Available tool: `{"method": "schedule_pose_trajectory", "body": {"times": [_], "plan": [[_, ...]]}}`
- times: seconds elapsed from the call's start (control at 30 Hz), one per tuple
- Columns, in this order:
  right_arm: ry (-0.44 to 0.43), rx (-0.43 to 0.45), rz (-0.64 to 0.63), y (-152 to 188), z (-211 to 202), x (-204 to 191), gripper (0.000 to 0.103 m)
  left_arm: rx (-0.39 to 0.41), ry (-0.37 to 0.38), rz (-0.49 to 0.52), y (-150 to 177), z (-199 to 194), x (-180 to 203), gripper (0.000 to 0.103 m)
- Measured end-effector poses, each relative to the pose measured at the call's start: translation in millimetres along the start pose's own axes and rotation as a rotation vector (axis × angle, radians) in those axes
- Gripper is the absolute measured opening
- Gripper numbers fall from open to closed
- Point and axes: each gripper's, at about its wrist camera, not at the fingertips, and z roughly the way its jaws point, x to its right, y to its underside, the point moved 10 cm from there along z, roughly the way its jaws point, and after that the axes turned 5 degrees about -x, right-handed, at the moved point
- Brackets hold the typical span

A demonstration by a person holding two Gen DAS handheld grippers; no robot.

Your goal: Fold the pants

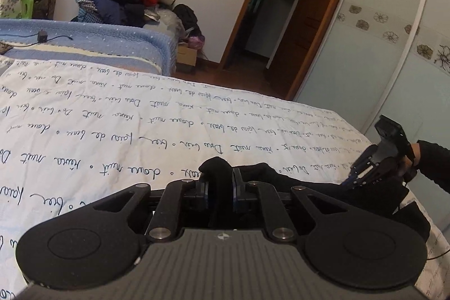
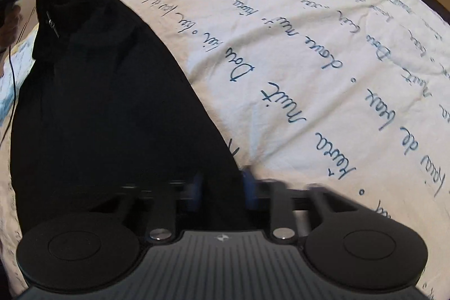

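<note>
Black soft cloth pants (image 2: 107, 103) lie on the bed, on a white quilted bedcover with blue handwriting print (image 2: 309, 61), near its edge. The left tongs (image 1: 220, 184) are clenched on a bunched fold of the cloth, held a little above the cover. The right tongs (image 2: 222, 187) are closed on the other end of the garment, at its border beside the white cover. The fabric looks light and limp, so it will sag and crease between the two grips; I judge corners and hems are the best places to hold.
</note>
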Motion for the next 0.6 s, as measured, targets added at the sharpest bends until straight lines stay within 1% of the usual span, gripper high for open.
{"method": "schedule_pose_trajectory", "body": {"times": [0.17, 0.27, 0.3, 0.33, 0.37, 0.43, 0.47, 0.53, 0.57, 0.6], "plan": [[0.041, 0.036, -0.039, 4.4, -12.3, -15.9, 0.007, 0.025, 0.009, -0.034, -1.4, -11.4, 0.7, 0.018], [0.081, 0.074, -0.073, 7.3, -31.5, -31.3, 0.007, 0.048, 0.030, -0.038, -0.5, -31.5, 10.3, 0.017], [0.096, 0.093, -0.088, 9.8, -42.3, -41.4, 0.007, 0.065, 0.043, -0.035, 0.3, -43.3, 15.5, 0.013], [0.115, 0.114, -0.113, 13.4, -52.6, -53.6, 0.007, 0.090, 0.058, -0.038, 0.9, -57.0, 20.8, 0.014], [0.128, 0.135, -0.132, 20.2, -63.6, -68.8, 0.007, 0.120, 0.078, -0.051, 2.7, -71.8, 25.3, 0.013], [0.111, 0.162, -0.170, 42.3, -78.8, -106.8, 0.007, 0.164, 0.133, -0.080, 13.6, -98.9, 35.1, 0.014], [0.094, 0.165, -0.186, 54.8, -80.8, -125.3, 0.007, 0.165, 0.147, -0.092, 24.5, -106.7, 38.7, 0.014], [0.057, 0.150, -0.197, 84.5, -72.1, -156.4, 0.007, 0.125, 0.155, -0.113, 52.4, -109.3, 42.4, 0.014], [0.056, 0.133, -0.199, 96.3, -63.6, -164.9, 0.007, 0.098, 0.143, -0.130, 66.7, -106.5, 41.2, 0.014], [0.053, 0.113, -0.189, 106.8, -53.8, -169.5, 0.007, 0.065, 0.113, -0.153, 80.4, -99.7, 35.2, 0.014]]}}
